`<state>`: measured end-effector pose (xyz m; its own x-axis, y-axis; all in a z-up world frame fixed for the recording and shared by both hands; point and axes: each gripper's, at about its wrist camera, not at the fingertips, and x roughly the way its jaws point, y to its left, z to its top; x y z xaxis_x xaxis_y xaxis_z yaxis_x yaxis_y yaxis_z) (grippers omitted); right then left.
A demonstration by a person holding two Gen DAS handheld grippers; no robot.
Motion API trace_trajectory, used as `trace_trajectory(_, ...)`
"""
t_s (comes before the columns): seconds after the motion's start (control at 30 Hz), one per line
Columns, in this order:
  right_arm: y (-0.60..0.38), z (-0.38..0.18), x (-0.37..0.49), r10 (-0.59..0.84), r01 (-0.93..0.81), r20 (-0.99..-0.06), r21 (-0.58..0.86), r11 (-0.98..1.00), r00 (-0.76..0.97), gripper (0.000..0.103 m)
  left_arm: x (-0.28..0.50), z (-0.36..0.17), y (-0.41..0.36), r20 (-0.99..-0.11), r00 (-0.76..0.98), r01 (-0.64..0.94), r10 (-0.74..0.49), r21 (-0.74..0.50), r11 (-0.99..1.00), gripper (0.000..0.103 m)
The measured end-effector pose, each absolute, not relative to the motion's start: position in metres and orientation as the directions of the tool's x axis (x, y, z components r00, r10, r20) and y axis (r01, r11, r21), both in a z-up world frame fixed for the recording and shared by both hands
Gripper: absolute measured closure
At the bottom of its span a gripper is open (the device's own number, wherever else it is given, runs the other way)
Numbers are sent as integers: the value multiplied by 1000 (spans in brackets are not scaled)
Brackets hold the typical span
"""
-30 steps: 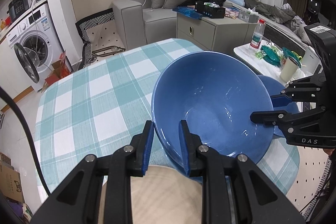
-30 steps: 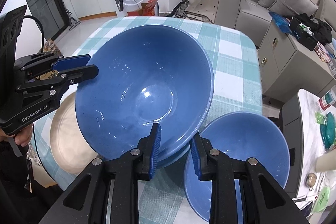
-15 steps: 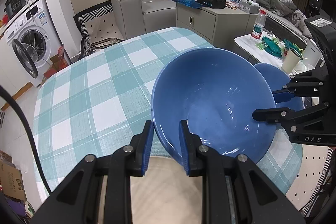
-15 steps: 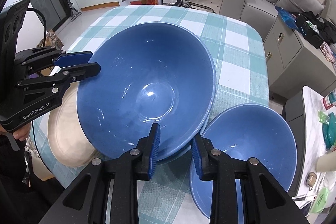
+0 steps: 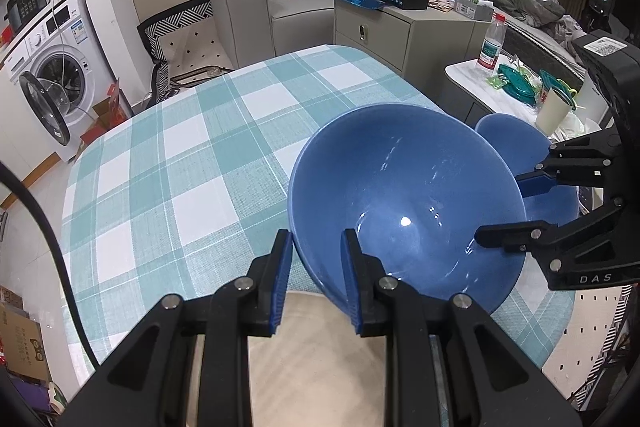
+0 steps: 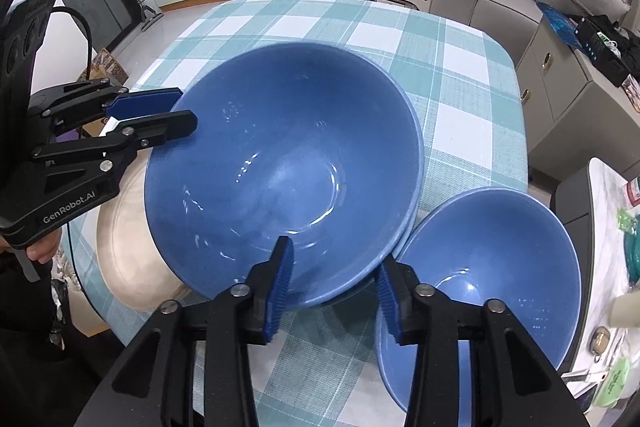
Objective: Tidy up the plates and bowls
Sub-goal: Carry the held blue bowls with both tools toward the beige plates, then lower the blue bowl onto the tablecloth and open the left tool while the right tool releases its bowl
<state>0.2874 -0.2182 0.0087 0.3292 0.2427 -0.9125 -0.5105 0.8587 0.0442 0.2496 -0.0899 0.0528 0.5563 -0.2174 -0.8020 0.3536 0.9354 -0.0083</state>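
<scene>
A large blue bowl (image 5: pixel 404 195) (image 6: pixel 280 163) is tilted over the checked table, and a second blue rim shows just under its right edge. My left gripper (image 5: pixel 316 247) (image 6: pixel 184 111) is shut on the bowl's rim. My right gripper (image 6: pixel 334 263) (image 5: pixel 500 211) straddles the opposite rim. Its jaws are opening, and the outer pad stands off the bowl's wall. A smaller blue bowl (image 6: pixel 480 267) (image 5: pixel 516 143) sits on the table beside my right gripper. A beige plate (image 6: pixel 132 227) (image 5: pixel 320 347) lies under the large bowl's left side.
The teal and white checked cloth (image 6: pixel 440 67) covers the rounded table. A hand (image 6: pixel 44 251) holds the left gripper. A side table with a bottle (image 5: pixel 492 47) and green containers stands to the right. A sofa, a cabinet and a washing machine (image 5: pixel 52 83) stand beyond.
The right gripper's jaws have spread apart off the large bowl's rim. The left gripper still clamps the rim, and the bowl has barely shifted.
</scene>
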Motion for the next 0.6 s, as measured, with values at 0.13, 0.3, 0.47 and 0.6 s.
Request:
trace_trajectory(0.13, -216, 8, 286, 228, -524, -913, 18, 852, 339, 52, 250, 52, -90, -800, 556, 361, -225, -11, 933, 78)
trace_trajectory(0.3, -215, 8, 284, 210, -533, -916, -6, 846, 343, 44, 250, 53, -91, -800, 553, 375, -235, -13, 927, 77)
trace_trajectory(0.47, -214, 5, 282, 194, -541, -921, -22, 841, 338, 40, 249, 54, -92, -800, 553, 374, -233, -12, 927, 77)
trace_trajectory(0.6, -217, 6, 280, 196, -543, -920, -22, 839, 339, 39, 249, 53, -90, -802, 552, 369, -229, -11, 929, 77)
